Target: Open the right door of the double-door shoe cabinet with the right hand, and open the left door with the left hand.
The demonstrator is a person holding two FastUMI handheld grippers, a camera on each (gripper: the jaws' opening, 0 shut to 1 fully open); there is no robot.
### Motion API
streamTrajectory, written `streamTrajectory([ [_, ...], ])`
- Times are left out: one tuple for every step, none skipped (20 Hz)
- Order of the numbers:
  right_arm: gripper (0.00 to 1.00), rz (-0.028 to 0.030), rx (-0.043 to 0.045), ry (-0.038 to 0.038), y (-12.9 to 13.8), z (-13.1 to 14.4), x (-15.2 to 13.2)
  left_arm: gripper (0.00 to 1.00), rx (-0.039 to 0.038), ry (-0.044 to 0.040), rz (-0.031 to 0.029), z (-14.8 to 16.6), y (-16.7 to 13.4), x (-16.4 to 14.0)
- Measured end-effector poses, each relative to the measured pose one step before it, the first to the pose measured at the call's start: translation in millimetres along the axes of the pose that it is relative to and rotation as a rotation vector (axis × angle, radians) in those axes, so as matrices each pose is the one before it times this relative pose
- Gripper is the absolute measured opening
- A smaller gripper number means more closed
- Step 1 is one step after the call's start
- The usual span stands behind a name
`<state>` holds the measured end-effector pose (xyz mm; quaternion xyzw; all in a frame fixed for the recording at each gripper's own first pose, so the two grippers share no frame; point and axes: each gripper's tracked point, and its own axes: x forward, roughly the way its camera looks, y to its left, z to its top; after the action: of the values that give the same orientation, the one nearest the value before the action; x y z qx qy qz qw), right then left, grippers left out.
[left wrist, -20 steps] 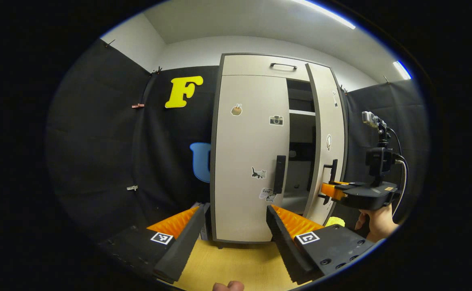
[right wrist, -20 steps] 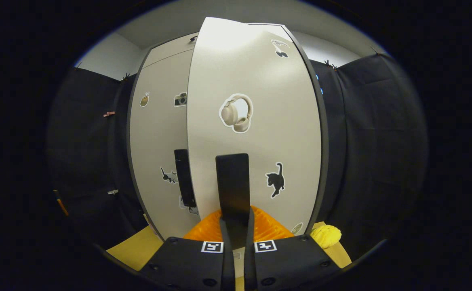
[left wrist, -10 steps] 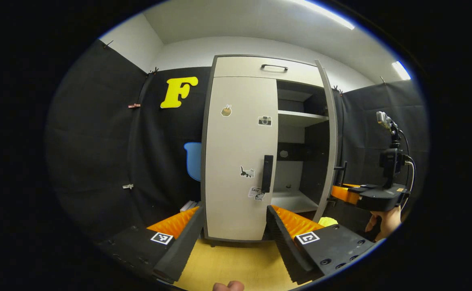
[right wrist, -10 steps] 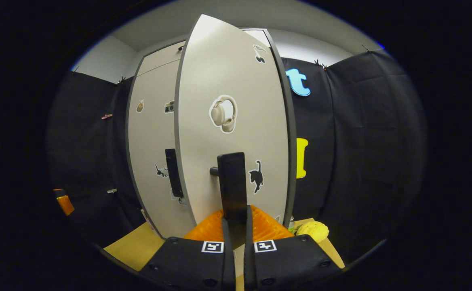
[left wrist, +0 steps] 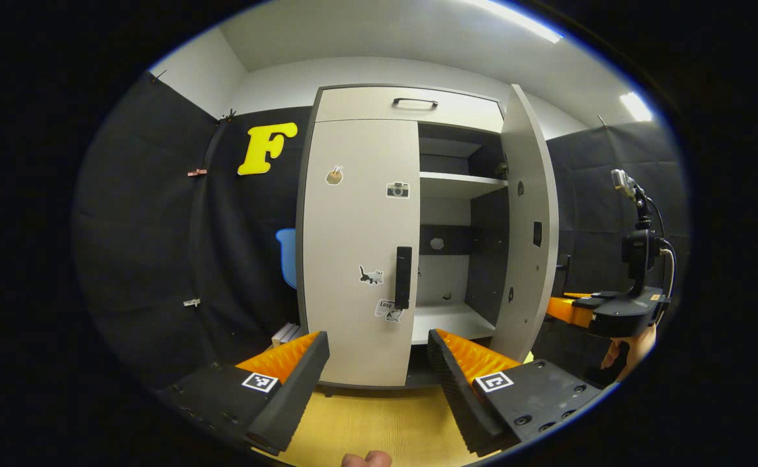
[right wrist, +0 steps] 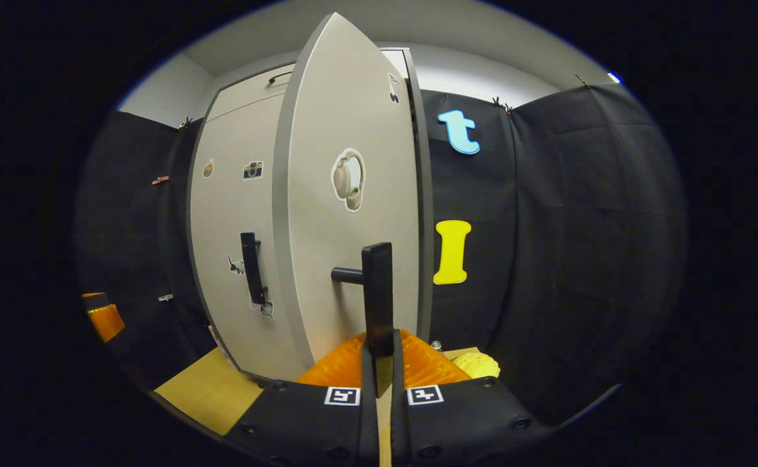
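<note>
Right door (left wrist: 527, 214) swung wide, right gripper (right wrist: 379, 363) clamped on its handle (right wrist: 378, 292); left door (left wrist: 358, 246) shut, left gripper (left wrist: 379, 363) agape before it

The left gripper view looks straight at the shoe cabinet (left wrist: 366, 259) from a little way back, low over the yellow floor (left wrist: 366, 421), taking in its full height and the right gripper (left wrist: 557, 308) at the far right. The right gripper view sits close against the right door (right wrist: 346, 194), facing its outer face. Both views share the left door (right wrist: 230, 207).
</note>
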<state>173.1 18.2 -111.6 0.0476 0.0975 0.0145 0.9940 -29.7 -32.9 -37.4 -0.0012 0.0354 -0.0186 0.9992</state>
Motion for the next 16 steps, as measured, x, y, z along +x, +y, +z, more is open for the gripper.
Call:
streamTrajectory([
  [0.11, -0.00626, 0.00404, 0.0006, -3.67, 0.26, -0.66, 0.94, 0.00287, 0.00036, -0.00366, -0.4, -2.79, 2.28],
  [0.11, -0.00636, 0.00378, -0.00192, -4.03, -0.22, 0.4, 0.94, 0.00143, 0.00104, -0.00241, 0.21, -2.55, 2.69],
  [0.11, -0.00467, 0.0003, -0.00105, -3.99, 0.49, -0.46, 0.94, -0.0005, 0.00067, -0.00298, -0.11, -3.05, 4.1],
  [0.11, -0.00435, -0.00006, -0.00419, -3.68, 0.78, -0.6, 0.94, -0.00158, -0.00072, -0.00457, 1.01, -3.03, 2.82],
  [0.11, -0.0037, 0.00211, -0.00474, -3.89, 2.08, -0.9, 0.94, -0.00006, -0.0017, -0.00615, 0.56, -4.05, 2.86],
  [0.11, -0.00507, 0.00052, -0.00883, -6.43, 2.05, 0.34, 0.94, 0.0028, -0.00156, -0.0039, 1.79, -3.02, 2.7],
  [0.11, -0.00447, -0.00502, -0.00039, -7.03, 0.55, -0.18, 0.94, 0.0033, -0.00246, -0.00381, 0.4, -3.29, 3.44],
  [0.1, -0.00381, -0.00162, -0.00087, -6.85, 0.49, 1.14, 0.94, 0.00372, -0.00047, -0.00313, 0.72, -3.11, 2.87],
  [0.11, -0.00435, 0.00495, 0.00015, -6.63, -0.04, 1.06, 0.94, 0.0029, 0.00002, -0.00314, -0.26, -3.09, 3.6],
  [0.11, -0.0044, 0.00214, 0.00331, -6.42, -0.15, 0.55, 0.94, 0.0026, 0.00025, -0.00452, 0.31, -4.09, 3.34],
  [0.1, -0.00608, -0.00076, 0.00068, -6.57, 1.14, 1.83, 0.94, 0.00226, 0.00107, -0.00317, -0.35, -2.78, 2.82],
  [0.08, -0.00778, -0.00234, 0.00217, -6.98, 1.19, 0.98, 0.94, 0.00216, 0.00216, -0.00368, 0.03, -3.39, 3.38],
  [0.05, 0.00194, 0.00529, -0.00486, -4.3, 1.73, 1.64, 0.94, -0.00082, 0.00075, -0.0037, -0.35, -4.15, 2.03],
  [0.05, 0.01033, 0.01533, 0.01142, -1.76, -1.37, -1.31, 0.94, -0.00387, -0.00101, -0.00677, 0.33, -4.32, 2.49],
  [0.05, 0.00886, 0.01303, -0.00116, -0.42, 0.63, 1.1, 0.94, -0.00455, -0.0005, -0.00593, 0.69, -4.52, 2.29],
  [0.05, 0.00524, -0.00239, 0.00202, -0.95, 1.5, 0.94, 0.95, -0.00227, 0.00053, -0.00305, 0.66, -3.56, 2.19],
])
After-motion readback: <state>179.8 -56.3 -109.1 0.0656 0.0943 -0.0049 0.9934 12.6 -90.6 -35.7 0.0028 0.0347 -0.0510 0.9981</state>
